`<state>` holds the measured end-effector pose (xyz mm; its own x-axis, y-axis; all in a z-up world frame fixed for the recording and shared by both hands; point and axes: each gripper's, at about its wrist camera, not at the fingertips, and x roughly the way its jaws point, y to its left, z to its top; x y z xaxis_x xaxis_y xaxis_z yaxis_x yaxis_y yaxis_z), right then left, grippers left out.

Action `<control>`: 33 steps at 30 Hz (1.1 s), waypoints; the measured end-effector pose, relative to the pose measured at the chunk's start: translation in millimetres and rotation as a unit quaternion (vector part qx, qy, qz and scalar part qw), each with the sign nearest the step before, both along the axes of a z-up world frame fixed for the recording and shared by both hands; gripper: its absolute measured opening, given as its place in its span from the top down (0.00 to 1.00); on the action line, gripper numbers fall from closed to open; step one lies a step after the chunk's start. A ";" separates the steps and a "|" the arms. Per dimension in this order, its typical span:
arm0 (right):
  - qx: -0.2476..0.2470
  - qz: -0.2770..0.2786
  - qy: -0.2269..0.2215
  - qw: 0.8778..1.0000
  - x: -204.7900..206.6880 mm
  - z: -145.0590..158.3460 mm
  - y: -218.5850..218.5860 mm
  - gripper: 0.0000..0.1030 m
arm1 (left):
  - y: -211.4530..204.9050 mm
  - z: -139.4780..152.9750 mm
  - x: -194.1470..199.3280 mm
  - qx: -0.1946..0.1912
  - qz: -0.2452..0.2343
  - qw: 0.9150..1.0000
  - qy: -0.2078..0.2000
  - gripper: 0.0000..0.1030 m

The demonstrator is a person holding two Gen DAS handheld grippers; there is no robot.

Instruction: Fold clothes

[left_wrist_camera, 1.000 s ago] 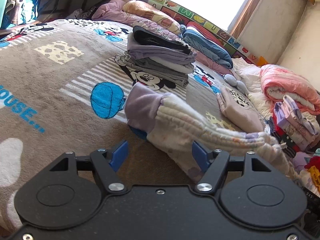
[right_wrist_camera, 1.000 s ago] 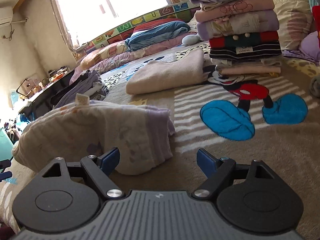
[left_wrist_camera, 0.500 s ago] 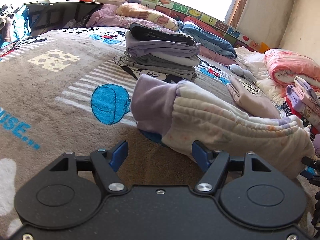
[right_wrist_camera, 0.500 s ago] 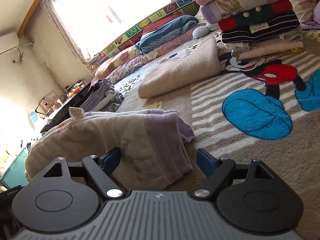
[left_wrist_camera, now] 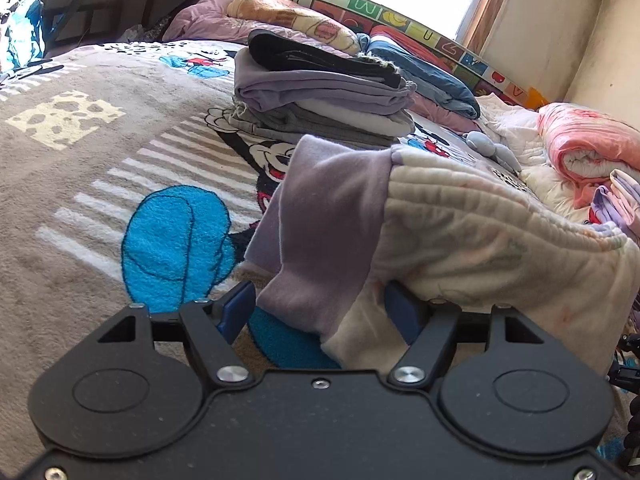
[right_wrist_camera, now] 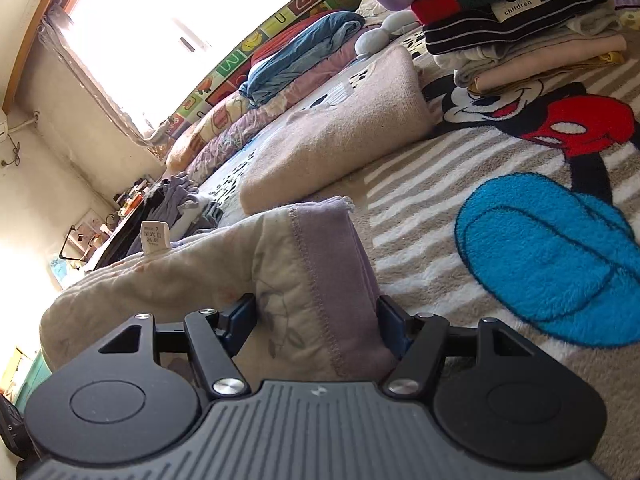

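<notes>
garment (left_wrist_camera: pixel 460 232) sagged between left gripper (left_wrist_camera: pixel 320 308) and right gripper (right_wrist_camera: pixel 316 320), each part-open jaw straddling a lilac cuff, likely for folding.

A big bright window (right_wrist_camera: pixel 168 36) lets in lots of sun. The walls (left_wrist_camera: pixel 560 32) are pale and a bit dirty. A strip of colorful letter and fruit pictures (left_wrist_camera: pixel 400 16) runs under the window. A dark desk (left_wrist_camera: pixel 120 4) stands in the corner with small things on top. A soft brown cartoon mouse blanket (left_wrist_camera: pixel 80 168) covers the bed.
</notes>
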<state>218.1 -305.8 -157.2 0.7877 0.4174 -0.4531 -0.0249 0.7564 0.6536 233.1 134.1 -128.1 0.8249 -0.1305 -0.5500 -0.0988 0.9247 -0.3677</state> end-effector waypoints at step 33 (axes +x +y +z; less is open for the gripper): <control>0.132 -0.060 0.012 0.989 20.5 -9.5 4.2 0.57 | 10.2 -22.1 50.3 -0.254 0.085 0.963 0.022 0.46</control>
